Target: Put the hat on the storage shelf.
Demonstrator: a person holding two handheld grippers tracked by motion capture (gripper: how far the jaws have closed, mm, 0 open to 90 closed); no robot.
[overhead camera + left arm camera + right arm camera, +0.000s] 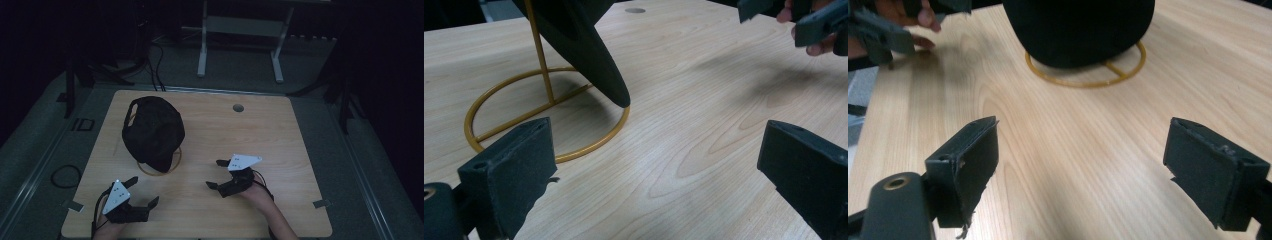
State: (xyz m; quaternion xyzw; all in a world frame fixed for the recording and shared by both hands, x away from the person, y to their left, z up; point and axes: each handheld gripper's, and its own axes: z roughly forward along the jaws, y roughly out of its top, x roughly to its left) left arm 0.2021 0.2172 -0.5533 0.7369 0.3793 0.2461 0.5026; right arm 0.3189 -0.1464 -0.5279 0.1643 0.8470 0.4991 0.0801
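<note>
left tool (141, 192), at the near edge of the tabletop (280, 145), was held with its jaws wide apart and nothing between them. right tool (216, 175), slightly farther in and to the right, likewise had its jaws spread apart and empty, a hand (257, 192) behind it. neither tool touched the other or the cap. beyond the left tool, on the left half of the tabletop, a black cap (152, 132) sat on a gold wire stand (544, 115), whose ring base lay flat on the wood; the cap's brim (599, 65) pointed down toward the ring. a small round hole (238, 108) lay near the far edge. a white frame (240, 30) stood on the floor beyond.
</note>
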